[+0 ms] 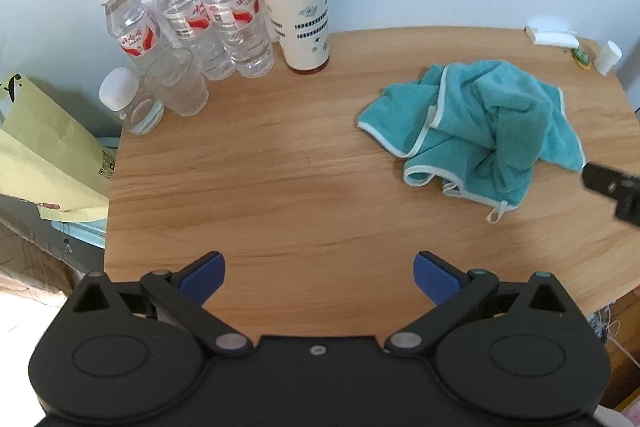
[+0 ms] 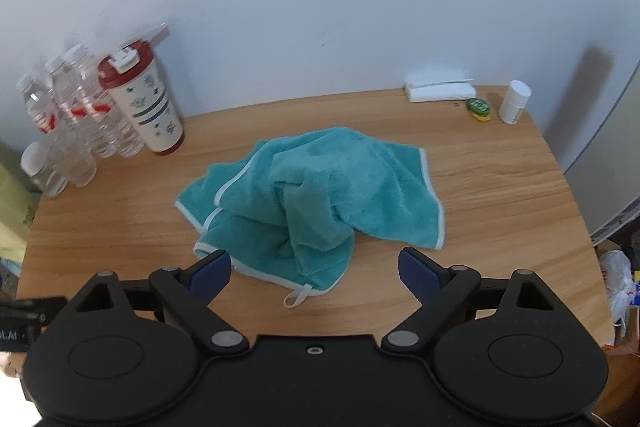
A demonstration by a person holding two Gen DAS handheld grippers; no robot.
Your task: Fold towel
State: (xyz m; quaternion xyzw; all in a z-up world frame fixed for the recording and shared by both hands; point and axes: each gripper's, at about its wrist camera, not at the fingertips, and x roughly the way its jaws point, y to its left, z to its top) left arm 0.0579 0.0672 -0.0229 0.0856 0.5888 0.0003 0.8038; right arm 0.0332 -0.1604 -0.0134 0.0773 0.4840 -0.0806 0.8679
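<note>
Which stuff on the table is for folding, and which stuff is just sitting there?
For the job:
towel, crumpled in a heap
left gripper, open
right gripper, open

Just sitting there:
water bottles
red-lidded cup
glass
white bottle
green tin
tissues

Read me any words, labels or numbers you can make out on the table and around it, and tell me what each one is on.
"Wat…": red letters, cut off, on the label of one water bottle; the rest is unreadable.
Red Chinese characters on another bottle label: too blurred to read.
Dark patterned bands on the red-lidded cup: no legible words.
QR code on the yellow paper bag: print too small.
White pill bottle and green tin: nothing legible.
</note>
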